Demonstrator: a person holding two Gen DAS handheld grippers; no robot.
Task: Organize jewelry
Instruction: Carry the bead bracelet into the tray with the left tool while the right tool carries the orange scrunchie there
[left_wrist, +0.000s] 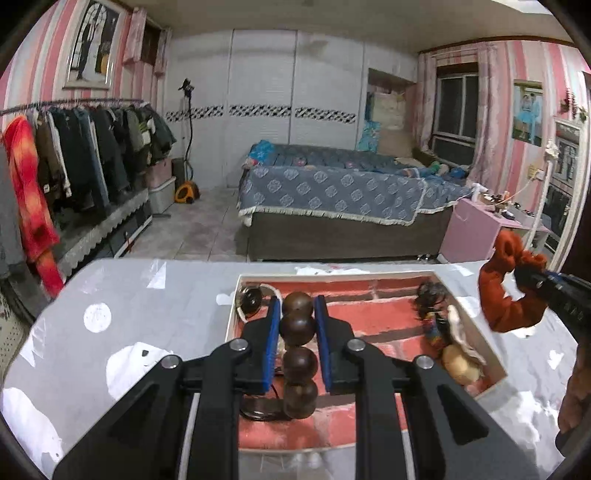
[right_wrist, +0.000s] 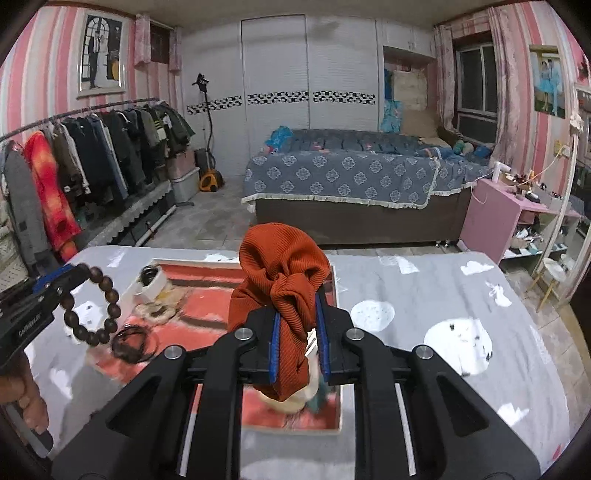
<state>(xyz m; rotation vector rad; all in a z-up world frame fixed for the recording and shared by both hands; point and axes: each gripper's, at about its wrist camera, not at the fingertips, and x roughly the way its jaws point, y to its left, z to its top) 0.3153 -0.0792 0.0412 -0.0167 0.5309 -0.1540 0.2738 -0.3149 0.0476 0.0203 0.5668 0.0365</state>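
Carrying step: left tongs (left_wrist: 298, 325) clenched on dark wooden bead bracelet (left_wrist: 297, 354), right tongs (right_wrist: 298, 334) on rust-orange ribbed fabric scrunchie (right_wrist: 282, 291); next, lowering into red-lined tray (left_wrist: 373, 295).

Table (left_wrist: 122, 295): nearest the cameras; the floor, then the bed (left_wrist: 332, 192), lie behind it.
Tray (left_wrist: 369, 275): lies on the table, left of the right gripper's own view centre.
Left gripper (left_wrist: 298, 314): above the tray's left part.
Bead bracelet (left_wrist: 298, 347): between the left gripper's pads, hanging over the tray.
Right gripper (right_wrist: 298, 317): above the tray's right edge, right of the left gripper.
Cloth scrunchie (right_wrist: 280, 288): between the right gripper's pads, above the tray.
Small items (left_wrist: 443, 332): inside the tray, along its right wall.
Clothes rack (left_wrist: 85, 147): behind the table, far left.
Side cabinet (left_wrist: 476, 229): right of the bed.
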